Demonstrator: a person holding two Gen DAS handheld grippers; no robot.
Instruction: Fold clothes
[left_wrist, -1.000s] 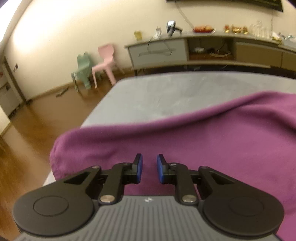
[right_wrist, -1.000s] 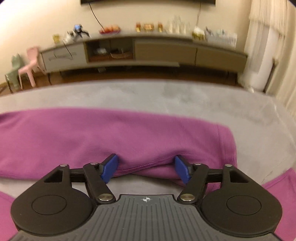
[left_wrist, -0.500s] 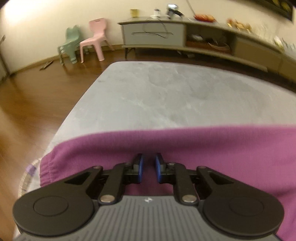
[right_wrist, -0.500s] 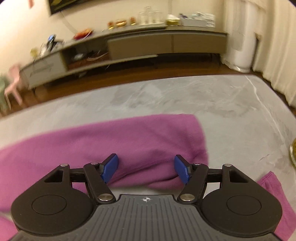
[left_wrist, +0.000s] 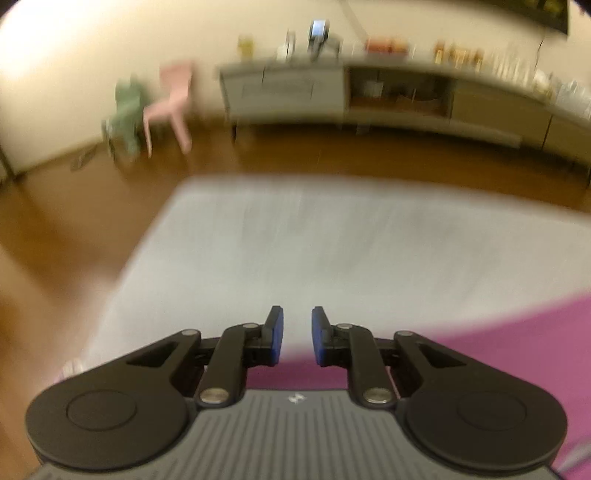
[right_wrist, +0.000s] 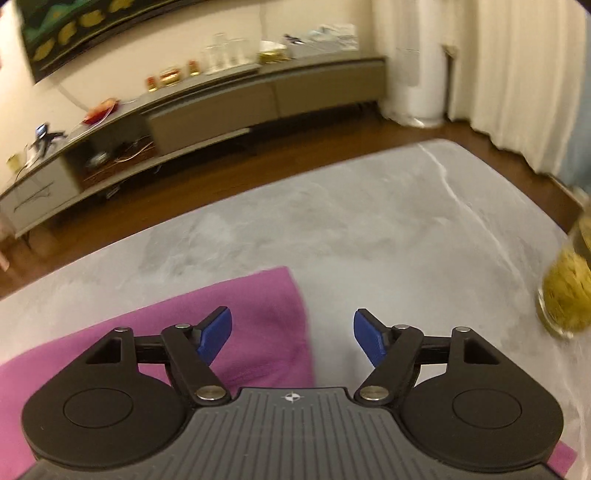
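A purple garment (right_wrist: 258, 314) lies on the grey table (right_wrist: 369, 221). In the right wrist view its right end sits under my right gripper (right_wrist: 291, 332). Those jaws stand wide and are opening, the left pad over the cloth, the right pad over bare table, neither pressing it. In the blurred left wrist view the purple garment (left_wrist: 498, 350) fills the lower right, below and behind my left gripper (left_wrist: 297, 332). Its jaws show a narrow gap that is opening, with nothing between the pads.
A glass jar (right_wrist: 565, 291) with yellow contents stands at the table's right edge. A long sideboard (left_wrist: 369, 96) with small items lines the far wall. Pink chair (left_wrist: 170, 103) and green chair (left_wrist: 127, 110) stand on the wooden floor to the left.
My left gripper has risen and pulled away from the garment, which now lies at the lower right. My right gripper has rolled and shifted to the garment's right end, jaws a little wider.
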